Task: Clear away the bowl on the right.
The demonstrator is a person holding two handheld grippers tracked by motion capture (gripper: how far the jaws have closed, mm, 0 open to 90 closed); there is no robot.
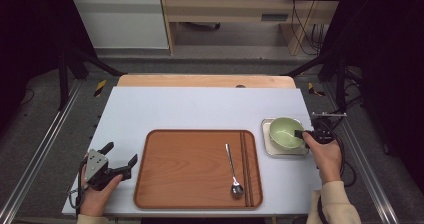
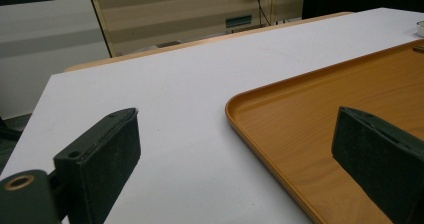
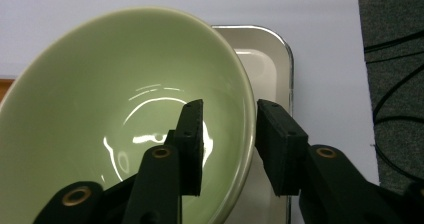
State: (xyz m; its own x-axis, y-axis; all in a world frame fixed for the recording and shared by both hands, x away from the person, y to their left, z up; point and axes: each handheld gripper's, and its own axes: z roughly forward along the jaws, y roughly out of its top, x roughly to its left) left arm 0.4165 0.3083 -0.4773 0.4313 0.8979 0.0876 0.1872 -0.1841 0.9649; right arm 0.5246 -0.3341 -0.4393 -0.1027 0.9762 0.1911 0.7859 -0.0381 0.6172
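A pale green bowl (image 1: 285,130) sits in a small metal tray (image 1: 272,149) at the table's right side. My right gripper (image 1: 300,133) reaches the bowl's right rim. In the right gripper view its jaws (image 3: 230,109) straddle the rim of the bowl (image 3: 125,109), one inside and one outside, each with a thin gap to the wall. The metal tray (image 3: 265,49) lies under the bowl. My left gripper (image 1: 121,153) rests open on the table, left of the brown serving tray (image 1: 190,164), with nothing between its jaws (image 2: 235,129).
On the serving tray lie a metal spoon (image 1: 233,169) and a pair of dark chopsticks (image 1: 245,164) at its right side. The tray's rounded corner (image 2: 310,109) is just ahead of my left gripper. The white tabletop (image 1: 200,109) stretches behind the tray.
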